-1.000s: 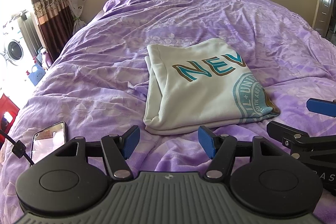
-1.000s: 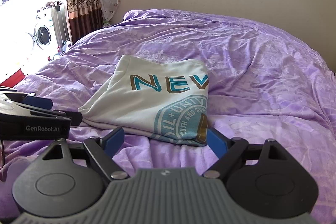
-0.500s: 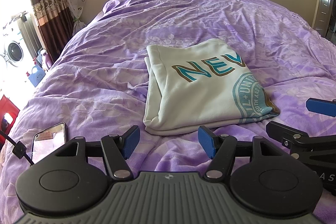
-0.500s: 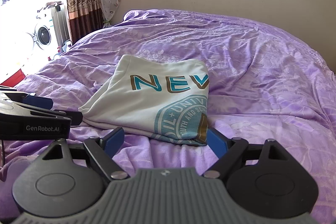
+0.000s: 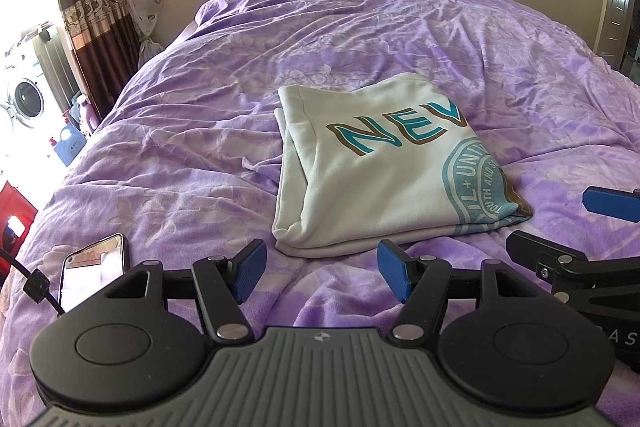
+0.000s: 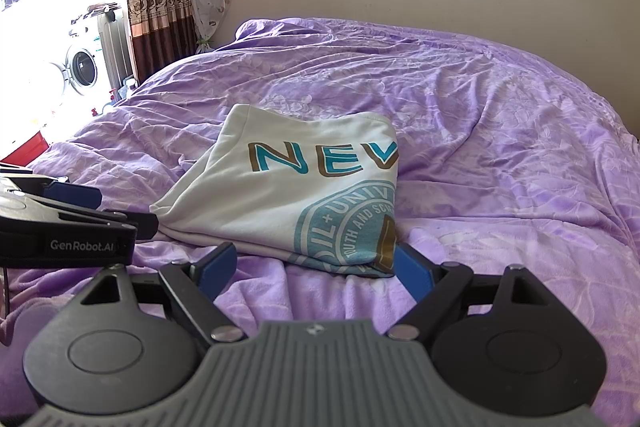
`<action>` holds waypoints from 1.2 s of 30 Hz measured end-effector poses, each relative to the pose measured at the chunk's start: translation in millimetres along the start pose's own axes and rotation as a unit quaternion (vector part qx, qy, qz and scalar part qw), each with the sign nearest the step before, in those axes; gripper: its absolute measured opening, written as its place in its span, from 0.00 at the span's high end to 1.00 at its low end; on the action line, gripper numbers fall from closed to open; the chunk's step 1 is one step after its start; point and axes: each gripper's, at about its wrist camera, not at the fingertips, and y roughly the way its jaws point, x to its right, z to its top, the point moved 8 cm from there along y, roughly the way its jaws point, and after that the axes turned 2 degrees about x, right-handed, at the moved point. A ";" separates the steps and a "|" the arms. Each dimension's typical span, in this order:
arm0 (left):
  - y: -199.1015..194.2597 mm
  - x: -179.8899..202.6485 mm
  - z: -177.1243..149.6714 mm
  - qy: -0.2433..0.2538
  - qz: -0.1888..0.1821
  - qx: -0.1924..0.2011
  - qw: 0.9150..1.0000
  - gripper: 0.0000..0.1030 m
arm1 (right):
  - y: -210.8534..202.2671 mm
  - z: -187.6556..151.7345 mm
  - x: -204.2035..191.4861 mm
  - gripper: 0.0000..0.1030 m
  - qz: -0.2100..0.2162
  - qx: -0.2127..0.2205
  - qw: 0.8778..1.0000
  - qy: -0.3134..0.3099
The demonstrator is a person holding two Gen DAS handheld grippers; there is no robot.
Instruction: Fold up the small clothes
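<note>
Nothing had shifted across the last second: both views matched the earlier ones, grippers and garment in the same places. Read as a pause, most likely the end of a fold rather than the start of one.

The task's thing, a cream-white cotton T-shirt with teal-and-brown "NEV" lettering and a round teal seal print [image 5: 384, 167], lay folded into a compact rectangle on the purple, floral-patterned, rumpled bed cover [image 5: 208, 155], roughly mid-bed. Layered edges showed along the shirt's left side and near corner.

Left gripper [image 5: 322, 269]: blue-padded fingers spread, nothing between them, hovering just short of the shirt's near edge. Right gripper [image 6: 316, 269]: likewise spread and empty, its right pad close to the shirt's near right corner; contact could not be confirmed. Each gripper showed at the edge of the other's view, on either side of the shirt.

Judgement: this garment looked finished, or one more halving away. No other clothes were in view near the shirt.

Containers: none holding anything were visible on the bed. Left of the shirt, near the bed's edge, a glossy black smartphone [image 5: 94, 269] lay face up with a cable beside it. Beyond the bed to the left, a white front-loading washing machine [image 6: 80, 69]; contents not discernible.
</note>
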 end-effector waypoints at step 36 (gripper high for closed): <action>-4.1 0.8 4.7 0.008 -0.008 0.016 1.000 0.30 | 3.0 -3.4 -0.9 0.21 0.001 -0.002 1.000 -0.001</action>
